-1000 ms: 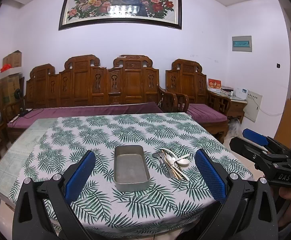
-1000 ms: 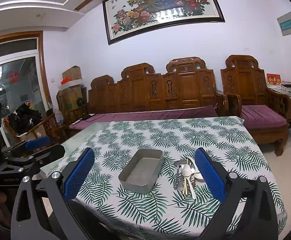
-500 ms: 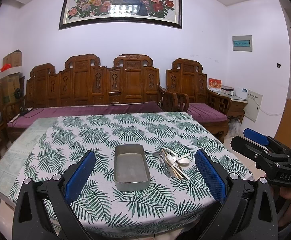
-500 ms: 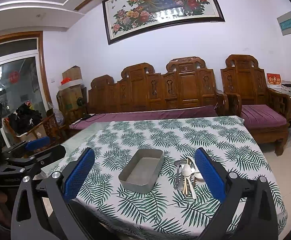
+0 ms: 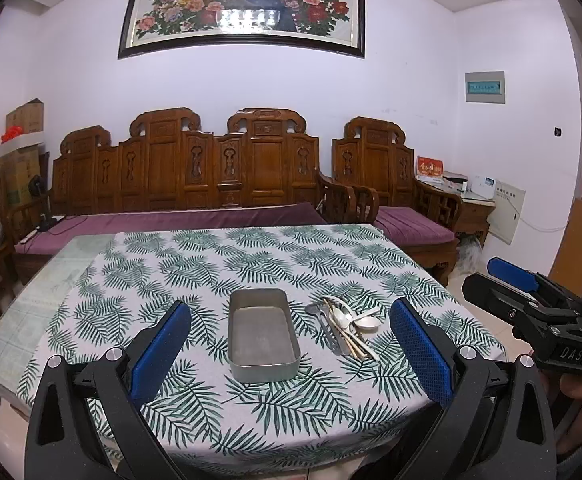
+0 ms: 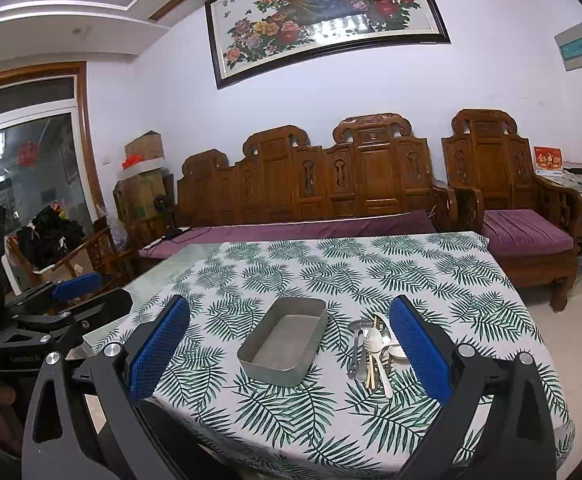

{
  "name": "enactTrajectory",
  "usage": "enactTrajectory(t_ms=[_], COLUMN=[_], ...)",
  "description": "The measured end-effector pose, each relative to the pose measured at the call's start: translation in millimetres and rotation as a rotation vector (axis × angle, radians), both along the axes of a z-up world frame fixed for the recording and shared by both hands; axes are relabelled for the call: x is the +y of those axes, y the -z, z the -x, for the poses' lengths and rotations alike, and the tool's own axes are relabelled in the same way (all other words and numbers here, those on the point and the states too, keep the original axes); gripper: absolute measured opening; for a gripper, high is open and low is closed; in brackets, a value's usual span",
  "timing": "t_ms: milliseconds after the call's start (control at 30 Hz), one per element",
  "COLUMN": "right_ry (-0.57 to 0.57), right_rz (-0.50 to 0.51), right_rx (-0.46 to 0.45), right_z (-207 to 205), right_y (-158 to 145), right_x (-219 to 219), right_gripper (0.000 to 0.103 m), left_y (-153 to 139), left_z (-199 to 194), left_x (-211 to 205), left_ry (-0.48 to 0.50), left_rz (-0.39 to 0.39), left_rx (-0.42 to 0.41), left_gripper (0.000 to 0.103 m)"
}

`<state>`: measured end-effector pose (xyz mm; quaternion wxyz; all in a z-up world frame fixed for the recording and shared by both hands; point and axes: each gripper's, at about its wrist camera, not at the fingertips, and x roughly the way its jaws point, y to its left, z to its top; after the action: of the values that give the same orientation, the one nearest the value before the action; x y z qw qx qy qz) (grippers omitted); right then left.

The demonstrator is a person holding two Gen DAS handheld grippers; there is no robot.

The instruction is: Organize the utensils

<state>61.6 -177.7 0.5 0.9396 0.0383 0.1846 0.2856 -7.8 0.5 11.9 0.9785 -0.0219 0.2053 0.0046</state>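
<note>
On a table (image 5: 103, 264) covered with a green fern-print cloth, two hand-held tongs hover at the near edge, both well short of the objects. Farthest left, the left gripper (image 5: 289, 344) has its blue-padded jaws spread wide with nothing between them. Near the table's middle sits an empty metal tray (image 5: 262, 334), long side running near to far. Just right of the tray, apart from it, lies a loose pile of utensils (image 5: 345, 328): spoons, what looks like a fork, and pale chopsticks, overlapping one another. On the right, the right gripper (image 6: 289, 344) is likewise spread wide and holding nothing. Nothing has gone into the tray yet. Because the pieces cross each other, a pinch may lift two at once or flick a neighbour away; thin chopsticks could slip from the pads.
</note>
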Motion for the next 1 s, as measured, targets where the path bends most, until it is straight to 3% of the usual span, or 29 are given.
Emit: enactTrajectory(t_ms=[500,1000], right_ry=[-0.001,0.027], right_rz=[-0.001,0.037], right_rx=[0.001,0.069], right_z=[0,-31], right_y=[0,28], right_x=[0,-9], right_gripper=[0.100,0.092], left_y=[0,41], left_z=[-2,-36], left_x=[-2,-1], left_ry=[0.005,0.019], left_rz=[0.002,0.001], left_rx=[0.003,0.110], left_gripper=[0.096,0.096])
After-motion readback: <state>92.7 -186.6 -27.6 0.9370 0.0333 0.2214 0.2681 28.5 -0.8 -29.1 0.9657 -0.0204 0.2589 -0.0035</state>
